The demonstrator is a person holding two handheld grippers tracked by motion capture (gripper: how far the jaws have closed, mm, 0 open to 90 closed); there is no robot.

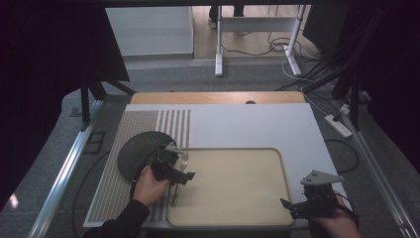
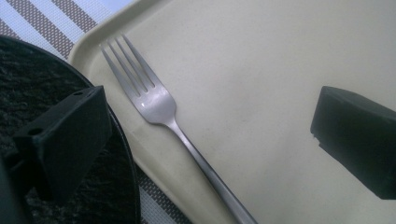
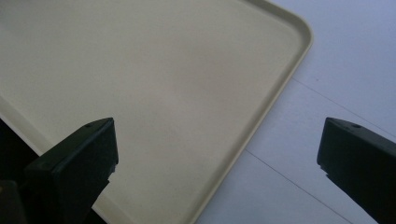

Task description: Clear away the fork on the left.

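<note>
A steel fork (image 2: 159,105) lies on the left part of a beige tray (image 2: 261,70), tines toward the tray's far left corner and handle running back along its left side. My left gripper (image 2: 208,100) hovers over it, open wide, touching nothing. One jaw is above the dark round plate (image 2: 28,79) and the other above the tray. From above, the left gripper (image 1: 181,168) sits at the tray's left rim beside the fork (image 1: 183,159) and plate (image 1: 136,151). My right gripper (image 1: 292,206) is open and empty at the near right corner of the tray (image 1: 233,183).
A striped placemat (image 1: 119,173) lies under the plate, with a white mat (image 1: 247,124) under the tray. The wooden table edge (image 1: 218,97) runs along the back. A power strip (image 1: 338,125) and cables lie on the floor at the right. The tray's rim (image 3: 280,88) meets the white mat (image 3: 336,60).
</note>
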